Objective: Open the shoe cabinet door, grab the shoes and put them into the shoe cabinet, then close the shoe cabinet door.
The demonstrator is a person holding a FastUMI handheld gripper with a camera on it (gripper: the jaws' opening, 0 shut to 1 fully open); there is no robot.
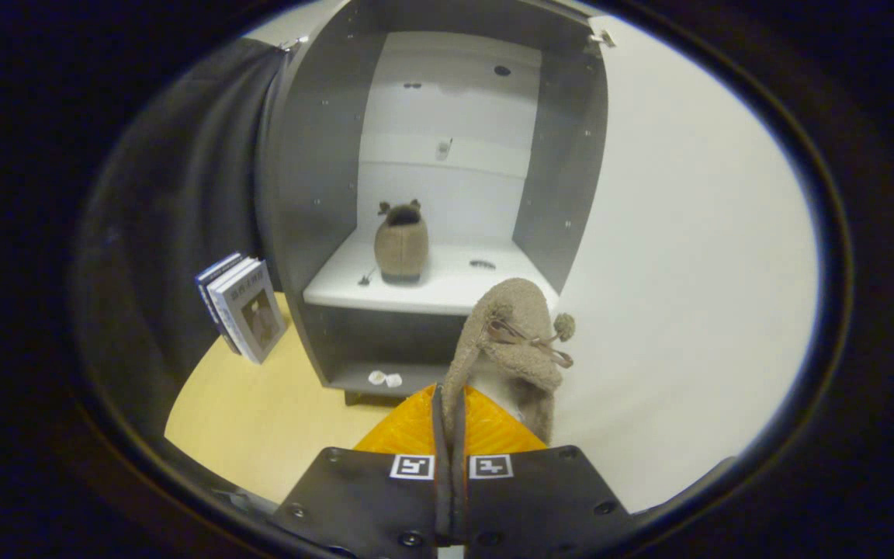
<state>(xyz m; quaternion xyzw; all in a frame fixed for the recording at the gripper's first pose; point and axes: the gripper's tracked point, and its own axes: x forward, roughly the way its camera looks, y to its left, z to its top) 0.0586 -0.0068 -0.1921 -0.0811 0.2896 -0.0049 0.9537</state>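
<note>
Gripping a fuzzy tan shoe [505, 349] by its collar edge, the gripper [452, 435] fingers pinched close together on the fabric, the shoe hanging just ahead of them with its pom-pom lace dangling beside it. Facing the open shoe cabinet [315, 178] beyond, door [687, 256] swung wide beside the held shoe. Sitting on the white shelf [447, 291] inside, a second matching shoe [401, 242], upright, well apart from the held one. Leaning against the cabinet's outer side on the worktop [261, 419], a few books [244, 307].
</note>
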